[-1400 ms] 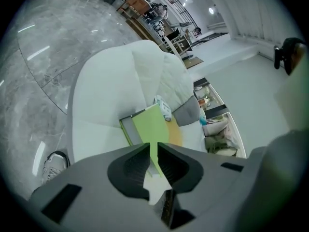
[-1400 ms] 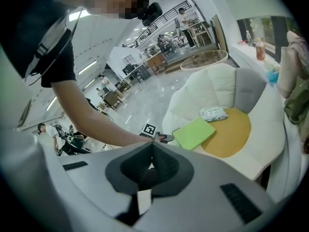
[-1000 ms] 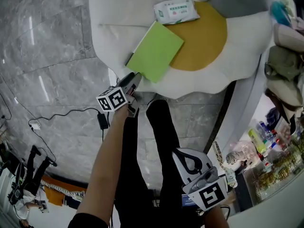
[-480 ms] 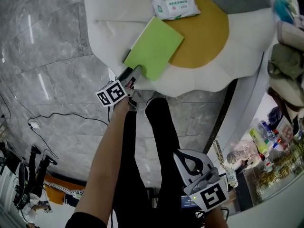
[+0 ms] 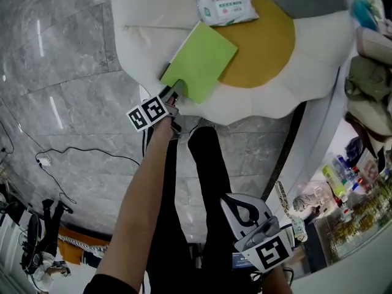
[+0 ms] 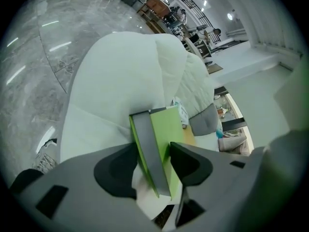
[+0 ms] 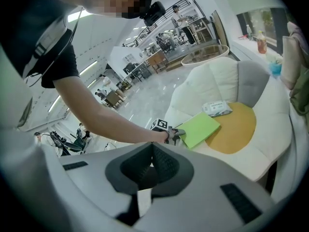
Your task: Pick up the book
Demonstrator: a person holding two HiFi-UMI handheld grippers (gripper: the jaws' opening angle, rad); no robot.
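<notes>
A lime-green book (image 5: 199, 63) lies on the white cushioned chair (image 5: 147, 23), one corner over the chair's front edge. My left gripper (image 5: 173, 92) is at that corner. In the left gripper view its jaws are closing, with the book's grey spine (image 6: 150, 144) between them and both pads against the book (image 6: 169, 124). The left gripper (image 6: 153, 151) points down at the seat. My right gripper (image 5: 248, 212) hangs low near the person's legs, shut with nothing in it; its pads (image 7: 164, 166) meet. From there the book (image 7: 200, 128) shows far ahead.
A yellow round cushion (image 5: 263, 51) and a pack of wipes (image 5: 226, 10) lie on the chair behind the book. A black cable with a charger (image 5: 131, 155) runs over the grey marble floor. A shelf with bottles (image 5: 340, 185) stands at the right.
My left gripper moved forward and a little down onto the book's near corner, which now sits between its jaws. The right gripper stayed where it was.
</notes>
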